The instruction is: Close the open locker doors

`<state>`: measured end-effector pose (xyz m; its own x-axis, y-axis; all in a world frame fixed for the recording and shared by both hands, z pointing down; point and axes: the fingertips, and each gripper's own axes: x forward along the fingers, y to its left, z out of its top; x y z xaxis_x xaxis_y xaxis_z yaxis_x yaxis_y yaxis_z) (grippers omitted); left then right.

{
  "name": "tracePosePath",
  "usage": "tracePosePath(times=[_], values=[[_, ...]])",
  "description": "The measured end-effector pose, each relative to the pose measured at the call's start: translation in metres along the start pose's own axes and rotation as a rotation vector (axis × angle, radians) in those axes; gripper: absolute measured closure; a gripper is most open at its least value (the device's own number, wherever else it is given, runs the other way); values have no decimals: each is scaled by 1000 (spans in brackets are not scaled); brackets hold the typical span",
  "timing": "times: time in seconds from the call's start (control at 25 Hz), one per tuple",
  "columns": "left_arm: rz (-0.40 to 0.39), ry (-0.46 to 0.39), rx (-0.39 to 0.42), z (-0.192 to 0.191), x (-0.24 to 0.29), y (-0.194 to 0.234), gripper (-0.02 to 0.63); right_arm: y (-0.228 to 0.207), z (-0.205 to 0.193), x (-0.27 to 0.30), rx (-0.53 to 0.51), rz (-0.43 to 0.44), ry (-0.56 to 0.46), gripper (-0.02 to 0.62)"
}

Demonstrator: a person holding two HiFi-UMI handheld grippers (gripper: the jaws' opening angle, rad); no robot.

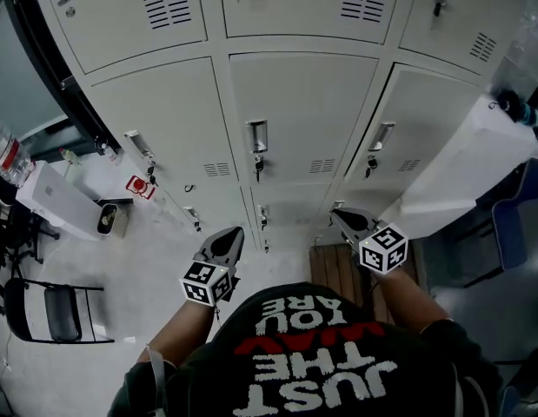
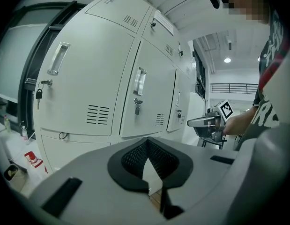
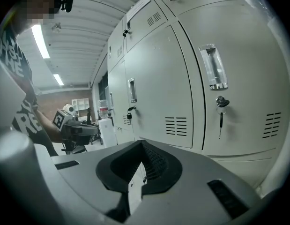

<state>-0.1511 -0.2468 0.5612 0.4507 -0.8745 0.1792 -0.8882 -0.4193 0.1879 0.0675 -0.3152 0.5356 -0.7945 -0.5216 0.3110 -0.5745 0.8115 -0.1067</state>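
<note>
A bank of pale grey lockers (image 1: 303, 115) fills the head view, and the doors right in front of me are shut, with keys hanging in their locks. At the right a white panel (image 1: 464, 176) juts out from the bank; it looks like an open door. My left gripper (image 1: 235, 233) and right gripper (image 1: 337, 215) hang side by side in front of the lower lockers, touching nothing. Both are shut and hold nothing. The left gripper view has its own jaws (image 2: 152, 172) together and the right gripper (image 2: 208, 123) beside it. In the right gripper view the jaws (image 3: 140, 172) are also together.
A white box (image 1: 56, 200) and a small red-and-white item (image 1: 140, 186) lie on the floor at the left. A black folding chair (image 1: 56, 311) stands lower left. A wooden board (image 1: 338, 268) lies at the lockers' foot. A blue chair (image 1: 512, 224) stands at the right.
</note>
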Motion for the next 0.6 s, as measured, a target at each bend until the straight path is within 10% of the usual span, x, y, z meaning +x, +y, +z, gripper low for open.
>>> tracePosePath(times=[0.6], values=[[-11, 12, -10, -8, -2, -6, 603, 1, -6, -3, -4, -7, 8, 561]])
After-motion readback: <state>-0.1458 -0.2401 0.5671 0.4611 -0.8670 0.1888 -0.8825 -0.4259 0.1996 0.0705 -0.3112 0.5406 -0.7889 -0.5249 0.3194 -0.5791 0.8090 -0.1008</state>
